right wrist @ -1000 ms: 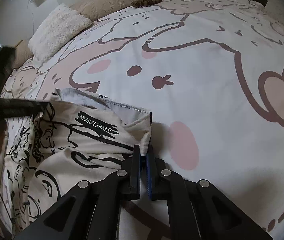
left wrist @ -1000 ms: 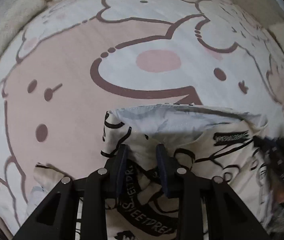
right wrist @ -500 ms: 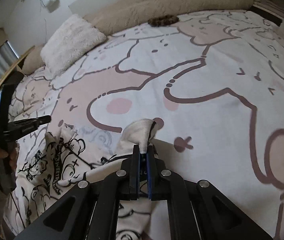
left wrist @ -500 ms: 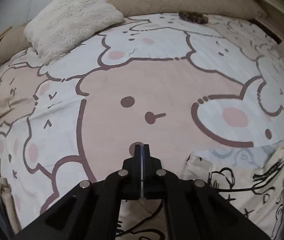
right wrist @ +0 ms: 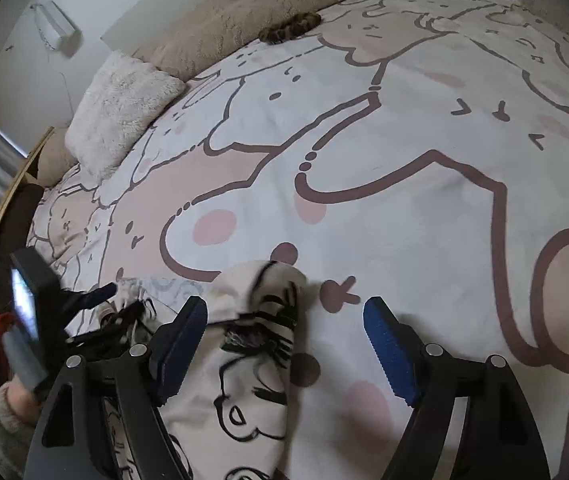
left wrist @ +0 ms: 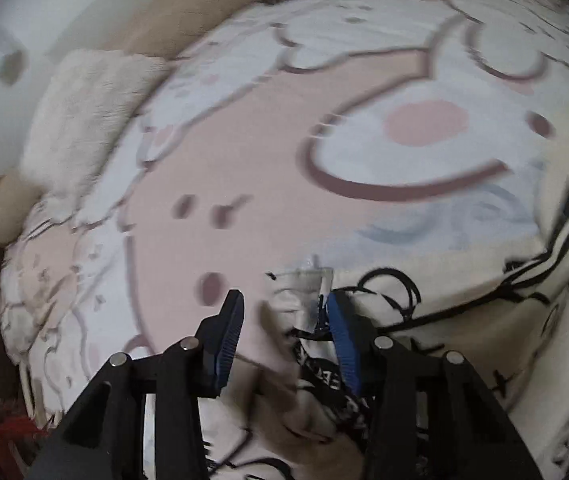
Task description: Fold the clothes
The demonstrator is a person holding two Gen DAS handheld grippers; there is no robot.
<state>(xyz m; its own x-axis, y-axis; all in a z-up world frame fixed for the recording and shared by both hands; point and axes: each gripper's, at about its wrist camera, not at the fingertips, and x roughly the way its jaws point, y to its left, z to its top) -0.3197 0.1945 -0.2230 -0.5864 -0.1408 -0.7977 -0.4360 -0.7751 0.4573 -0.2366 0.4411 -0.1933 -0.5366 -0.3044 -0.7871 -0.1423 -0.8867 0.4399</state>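
A cream garment with black cartoon print (right wrist: pixel 252 364) lies bunched on a bed's bear-patterned duvet (right wrist: pixel 424 200). The right gripper (right wrist: pixel 284 344) is spread wide, a cloth fold just at its 11 o'clock. The left gripper (left wrist: pixel 284 320), also spread, straddles another edge; the cloth runs toward its 3 o'clock. A fluffy pillow (right wrist: pixel 120 108) sits at 10 o'clock, by the wall.

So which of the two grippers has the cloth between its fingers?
The left gripper: the garment corner stands between its open fingers; the right gripper spans cloth and bedsheet.
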